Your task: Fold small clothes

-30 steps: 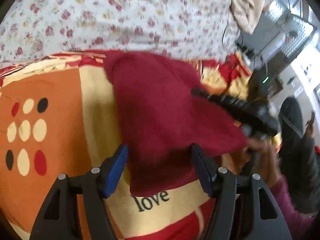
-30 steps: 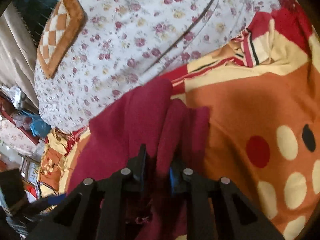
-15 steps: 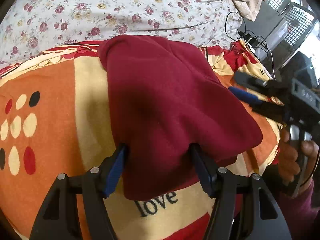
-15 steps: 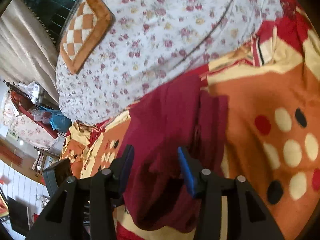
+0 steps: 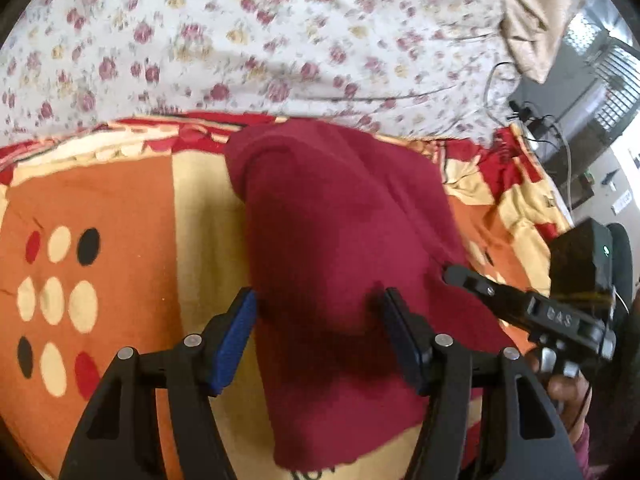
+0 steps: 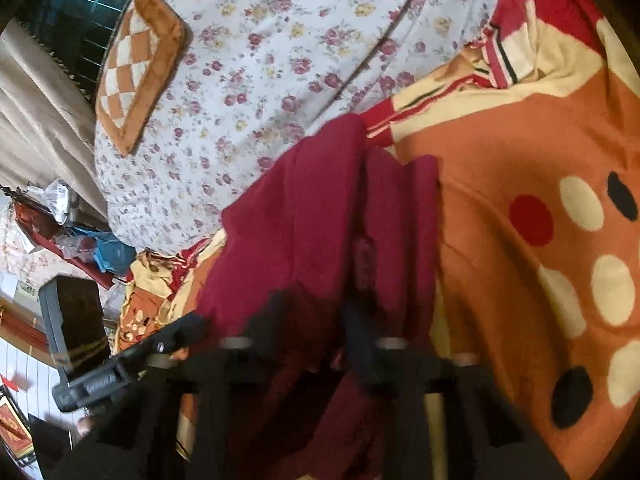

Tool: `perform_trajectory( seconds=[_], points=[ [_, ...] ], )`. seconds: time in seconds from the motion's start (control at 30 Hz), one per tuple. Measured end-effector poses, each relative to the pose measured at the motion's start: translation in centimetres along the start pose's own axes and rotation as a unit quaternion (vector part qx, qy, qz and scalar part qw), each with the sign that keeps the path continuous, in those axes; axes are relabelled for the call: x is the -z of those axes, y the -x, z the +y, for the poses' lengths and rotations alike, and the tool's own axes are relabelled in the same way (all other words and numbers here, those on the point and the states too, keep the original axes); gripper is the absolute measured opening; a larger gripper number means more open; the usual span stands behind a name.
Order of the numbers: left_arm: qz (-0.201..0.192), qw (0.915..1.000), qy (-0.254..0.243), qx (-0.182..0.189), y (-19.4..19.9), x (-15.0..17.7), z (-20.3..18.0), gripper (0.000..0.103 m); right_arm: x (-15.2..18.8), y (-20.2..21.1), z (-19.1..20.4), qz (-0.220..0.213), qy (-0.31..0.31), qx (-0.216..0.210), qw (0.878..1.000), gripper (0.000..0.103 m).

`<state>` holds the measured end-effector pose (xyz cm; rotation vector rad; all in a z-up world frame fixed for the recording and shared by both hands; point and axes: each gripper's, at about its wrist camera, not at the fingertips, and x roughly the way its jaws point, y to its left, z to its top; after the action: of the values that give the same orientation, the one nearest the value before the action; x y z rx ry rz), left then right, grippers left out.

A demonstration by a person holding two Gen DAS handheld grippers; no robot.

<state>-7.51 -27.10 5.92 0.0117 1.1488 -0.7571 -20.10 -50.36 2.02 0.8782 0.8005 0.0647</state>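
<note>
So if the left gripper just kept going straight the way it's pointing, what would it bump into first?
Most likely the dark red folded cloth. It already lies between the left gripper's open blue-padded fingers, spread on the orange patterned blanket. Depth is hard to judge, but nothing else sits in that line.

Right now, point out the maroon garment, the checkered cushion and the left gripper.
maroon garment (image 5: 340, 216): left wrist view, middle of the folded cloth.
checkered cushion (image 6: 136, 64): right wrist view, its patterned centre.
left gripper (image 5: 320, 340): left wrist view, midway between fingertips.
</note>
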Motion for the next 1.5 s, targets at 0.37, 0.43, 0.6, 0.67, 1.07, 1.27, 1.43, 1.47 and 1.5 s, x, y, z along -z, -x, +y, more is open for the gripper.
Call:
perform_trajectory(
  seconds=[0.37,0.43,0.6,0.67,1.07,1.27,1.43,1.47,1.5],
  points=[
    [0.013,0.9973,-0.056,-0.045,-2.9,-0.5,-2.1,0.056,1.1,3.1,0.5,-0.033,0.051,0.064,0.996,0.011],
    [0.011,0.9973,-0.056,-0.047,-3.5,-0.5,-2.0,0.062,1.1,2.5,-0.8,-0.03,0.03,0.06,0.997,0.011],
    [0.009,0.9991,-0.037,-0.022,-2.6,-1.3,-1.2,0.055,1.0,2.5,-1.0,-0.028,0.029,0.047,0.998,0.012],
    [-0.014,0.999,-0.029,-0.029,-1.5,-2.3,-0.7,0.055,1.1,2.5,-1.0,-0.029,0.027,0.042,0.998,0.012],
    [-0.006,0.9969,0.039,-0.069,-8.2,-9.8,3.4,0.056,0.6,2.0,-2.2,-0.025,0.016,0.012,0.999,0.012],
    [-0.012,0.995,0.062,-0.078,-7.0,-11.1,4.5,0.049,0.5,1.9,-2.7,-0.022,0.011,-0.003,1.0,0.016],
    [-0.01,0.999,0.022,-0.037,-3.0,-8.1,3.6,0.049,0.6,3.4,-1.2,-0.028,0.021,-0.001,0.999,0.036],
    [-0.004,0.9996,0.014,-0.026,-2.1,-6.8,3.4,0.049,0.7,3.9,-0.9,-0.026,0.017,-0.005,1.0,0.045],
    [-0.002,0.9998,0.008,-0.019,-1.6,-5.9,3.2,0.049,0.9,4.3,-0.6,-0.02,0.011,-0.012,1.0,0.046]
  ],
)
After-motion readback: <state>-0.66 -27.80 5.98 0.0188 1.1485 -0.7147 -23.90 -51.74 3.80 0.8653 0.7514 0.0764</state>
